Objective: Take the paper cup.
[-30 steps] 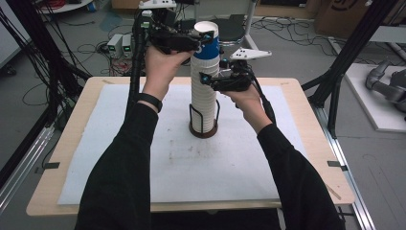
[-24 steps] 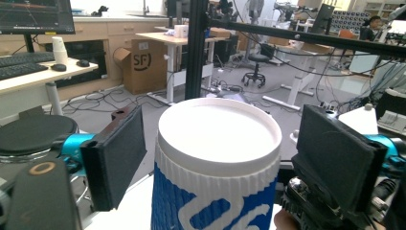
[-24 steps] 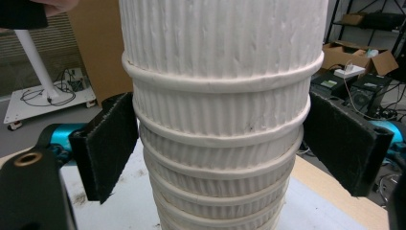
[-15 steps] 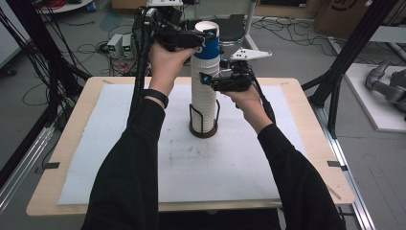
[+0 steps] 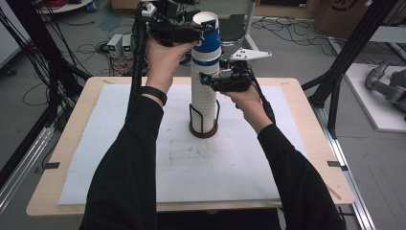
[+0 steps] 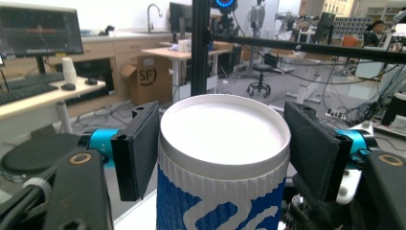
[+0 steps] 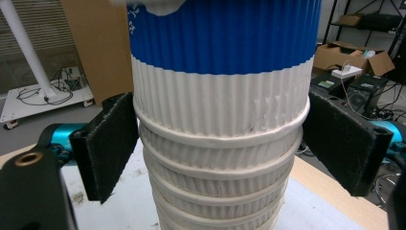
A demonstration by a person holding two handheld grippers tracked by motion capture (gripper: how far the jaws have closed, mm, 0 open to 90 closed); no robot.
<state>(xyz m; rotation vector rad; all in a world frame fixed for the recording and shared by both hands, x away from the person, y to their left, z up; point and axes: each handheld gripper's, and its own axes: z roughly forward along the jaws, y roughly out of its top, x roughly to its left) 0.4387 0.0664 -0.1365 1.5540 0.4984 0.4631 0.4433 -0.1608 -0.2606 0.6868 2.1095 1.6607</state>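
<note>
Cup stack (image 5: 205,72) stands upright, mouth up, in holder (image 5: 203,128); left gripper (image 5: 203,29) has just clamped top cup (image 6: 224,158); right gripper (image 5: 210,81) grips the stack lower down; left gripper view shows white inside.

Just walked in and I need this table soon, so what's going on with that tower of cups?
A person is working a tall stack of paper cups that stands in a wire holder on the table. The left gripper has just closed on the top cup, at its rim. The right gripper clamps the stack lower down, seemingly steadying it. The top cup is not yet lifted off.
</note>
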